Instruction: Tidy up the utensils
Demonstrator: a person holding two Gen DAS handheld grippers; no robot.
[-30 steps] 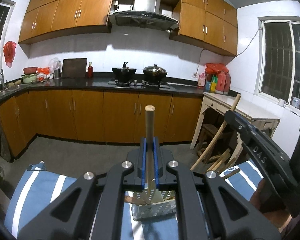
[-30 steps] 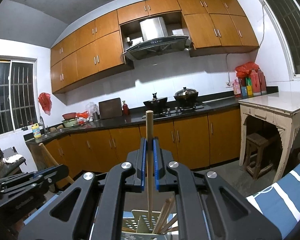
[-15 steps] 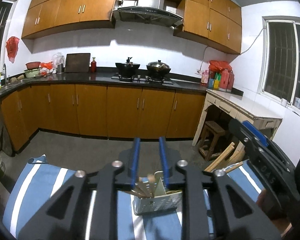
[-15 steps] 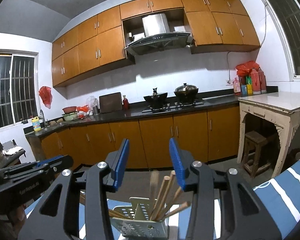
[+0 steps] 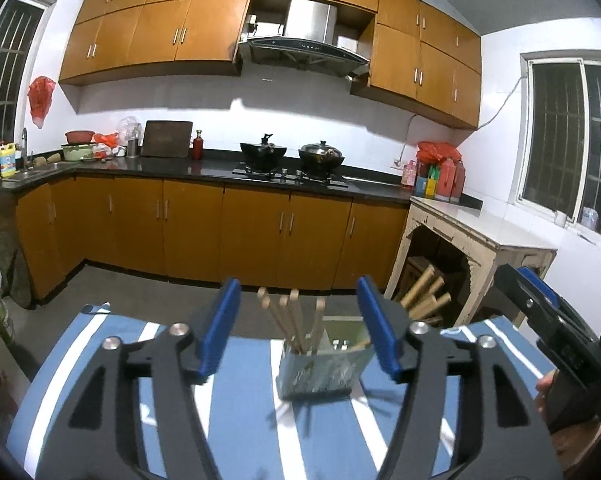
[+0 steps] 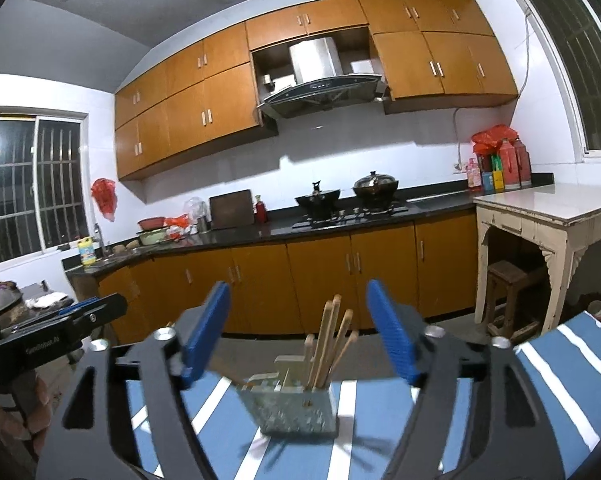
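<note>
Holder between spread left gripper fingers

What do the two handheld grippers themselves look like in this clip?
The left gripper and the right gripper look alike: black angular linkage arms with cut-out slots and silver pivot bolts, ending in flat blue ribbed finger pads. The left gripper's body shows small white lettering, unreadable. No cables visible.

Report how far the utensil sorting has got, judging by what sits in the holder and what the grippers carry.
Done: several wooden chopsticks stand upright in the perforated holder on the striped cloth. In hand: nothing; the left gripper and right gripper are both open and empty, on either side of the holder. Left: no loose utensils show on the visible cloth, so the job looks close to finished.
</note>
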